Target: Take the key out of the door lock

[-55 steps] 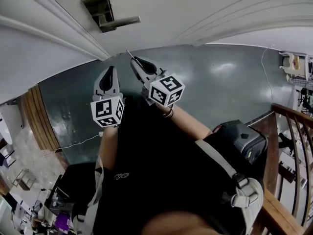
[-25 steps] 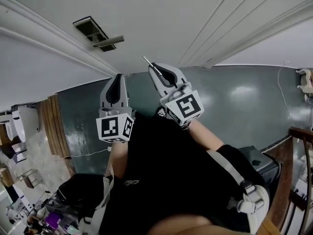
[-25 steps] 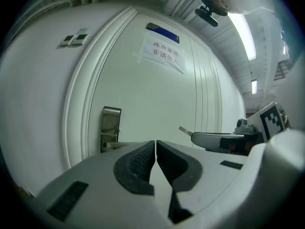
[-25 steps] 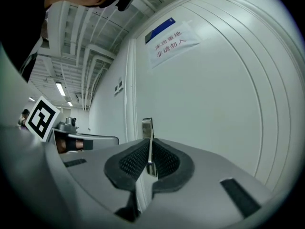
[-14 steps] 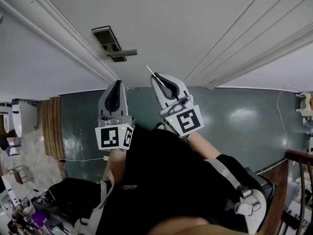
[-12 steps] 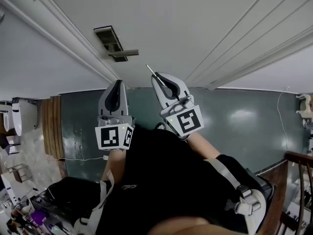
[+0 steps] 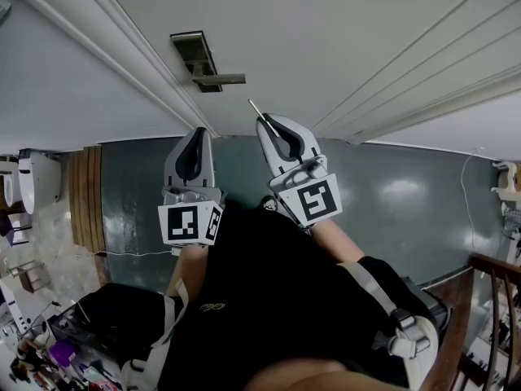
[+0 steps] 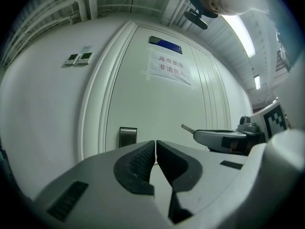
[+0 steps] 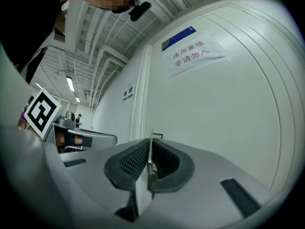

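A white door (image 7: 342, 31) carries a metal lock plate (image 7: 195, 51) with a lever handle (image 7: 224, 79). My right gripper (image 7: 264, 120) is shut on a thin metal key (image 7: 255, 107), whose blade sticks out past the jaws toward the door, a short way from the handle. In the right gripper view the key (image 9: 150, 151) stands on edge between the black pads. My left gripper (image 7: 198, 133) is beside it on the left, shut and empty. In the left gripper view the lock plate (image 8: 127, 136) shows just above the closed jaws, with the key (image 8: 187, 128) to its right.
A paper notice (image 8: 170, 68) and a blue plate (image 8: 165, 43) are high on the door. Two wall switches (image 8: 78, 57) sit left of the frame. Dark green floor (image 7: 391, 194) lies below, a wooden railing (image 7: 492, 275) at right, cluttered items (image 7: 49, 340) at lower left.
Both grippers have risen together toward the door, and the lock plate and handle now sit closer above them. The key stays in the right gripper; the left stays shut.
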Action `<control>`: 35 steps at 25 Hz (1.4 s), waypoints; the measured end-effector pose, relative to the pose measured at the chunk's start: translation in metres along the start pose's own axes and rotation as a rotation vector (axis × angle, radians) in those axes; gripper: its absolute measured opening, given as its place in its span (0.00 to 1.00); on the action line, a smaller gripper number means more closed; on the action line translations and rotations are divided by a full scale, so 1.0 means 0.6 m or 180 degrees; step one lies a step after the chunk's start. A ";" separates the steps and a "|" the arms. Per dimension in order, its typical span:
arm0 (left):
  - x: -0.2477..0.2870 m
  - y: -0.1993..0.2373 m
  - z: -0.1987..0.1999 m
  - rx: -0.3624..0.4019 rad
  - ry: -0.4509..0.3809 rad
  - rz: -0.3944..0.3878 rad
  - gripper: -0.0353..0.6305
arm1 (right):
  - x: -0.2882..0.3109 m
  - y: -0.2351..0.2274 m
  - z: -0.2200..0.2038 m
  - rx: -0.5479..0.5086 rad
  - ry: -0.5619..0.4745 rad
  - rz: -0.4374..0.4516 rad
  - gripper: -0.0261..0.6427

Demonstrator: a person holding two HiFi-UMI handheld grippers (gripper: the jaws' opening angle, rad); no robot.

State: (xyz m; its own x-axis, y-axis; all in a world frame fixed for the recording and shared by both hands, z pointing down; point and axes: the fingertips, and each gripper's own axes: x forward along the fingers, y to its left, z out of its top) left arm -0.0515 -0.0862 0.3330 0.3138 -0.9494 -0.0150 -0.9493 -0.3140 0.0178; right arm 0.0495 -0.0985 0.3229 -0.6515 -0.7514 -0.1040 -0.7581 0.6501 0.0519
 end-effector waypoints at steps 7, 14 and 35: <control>-0.007 0.020 0.000 -0.0018 0.0016 -0.0075 0.10 | 0.025 0.019 0.006 0.0024 0.0000 -0.0022 0.08; -0.014 0.045 0.000 -0.0061 0.0028 -0.0090 0.10 | 0.045 0.043 -0.002 -0.0026 0.0029 0.0008 0.08; 0.006 0.016 -0.010 -0.0071 0.0132 -0.0380 0.10 | 0.020 0.019 -0.014 0.0046 0.0107 -0.0298 0.08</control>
State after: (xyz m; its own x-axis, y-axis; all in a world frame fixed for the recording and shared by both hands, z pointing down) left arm -0.0594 -0.0929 0.3391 0.4255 -0.9047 0.0228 -0.9045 -0.4244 0.0407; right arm 0.0327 -0.1008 0.3307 -0.5786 -0.8122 -0.0744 -0.8154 0.5782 0.0290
